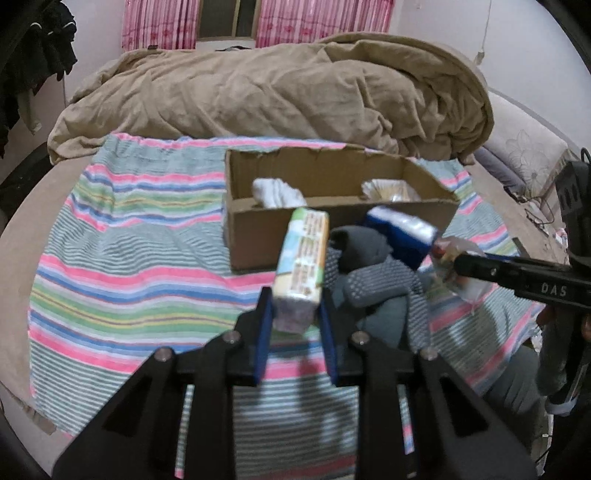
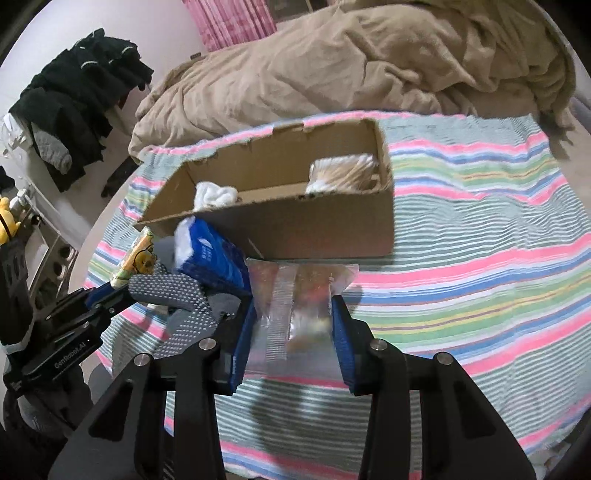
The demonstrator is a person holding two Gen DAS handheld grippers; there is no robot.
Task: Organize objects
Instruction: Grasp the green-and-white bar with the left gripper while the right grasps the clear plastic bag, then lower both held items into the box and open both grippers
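Observation:
My left gripper point(image 1: 295, 306) is shut on a yellow-green tissue pack point(image 1: 303, 258) and holds it above the striped cloth, in front of the cardboard box point(image 1: 332, 236). My right gripper point(image 2: 293, 310) is shut on a clear plastic bag point(image 2: 295, 295) with small coloured items inside, just in front of the box point(image 2: 295, 229). The box holds a white cloth point(image 2: 216, 194) on its left and a pack of cotton swabs point(image 2: 343, 171) on its right. A blue tissue pack point(image 2: 214, 258) and grey dotted socks point(image 2: 177, 295) lie between the two grippers.
The striped cloth point(image 2: 480, 258) covers a bed. A crumpled tan blanket point(image 1: 277, 85) lies behind the box. Dark clothes point(image 2: 74, 103) hang at the far left. Pink curtains point(image 1: 159, 22) are at the back wall.

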